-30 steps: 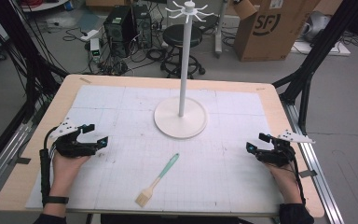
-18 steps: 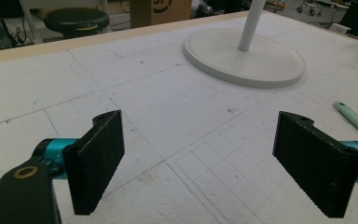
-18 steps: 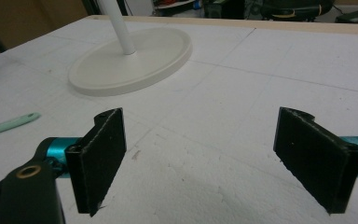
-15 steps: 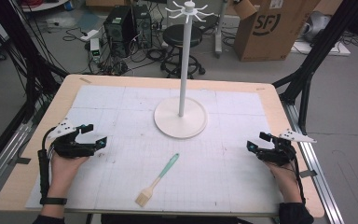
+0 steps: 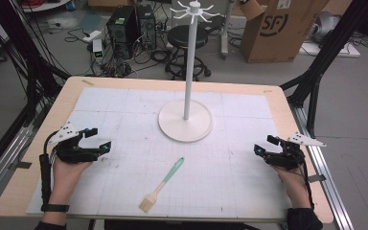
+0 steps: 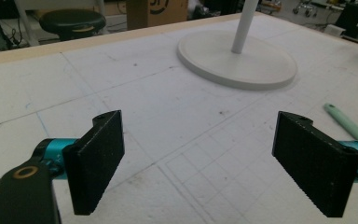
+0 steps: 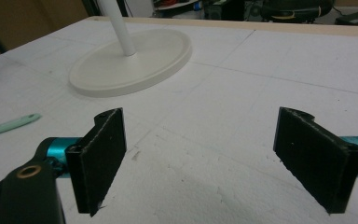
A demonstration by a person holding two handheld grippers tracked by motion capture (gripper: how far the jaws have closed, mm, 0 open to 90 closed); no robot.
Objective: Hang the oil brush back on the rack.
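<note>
A pastry brush [image 5: 161,185] with a mint-green handle and pale bristles lies flat on the white mat near the front middle. Its handle tip [image 6: 345,120] appears at the right of the left gripper view, and the same handle [image 7: 10,125] at the left of the right gripper view. A white stand [image 5: 186,120] with a round base, a tall pole and hooks on top rises at the mat's centre. My left gripper [image 5: 98,139] rests at the left side, open and empty. My right gripper [image 5: 264,144] rests at the right side, open and empty.
The white gridded mat [image 5: 124,110] covers a wooden table [image 5: 62,96]. Black frame legs [image 5: 316,81] stand at both sides. Behind the table are a stool [image 5: 187,38], a cardboard box [image 5: 278,28] and computer cases [image 5: 124,24] on the floor.
</note>
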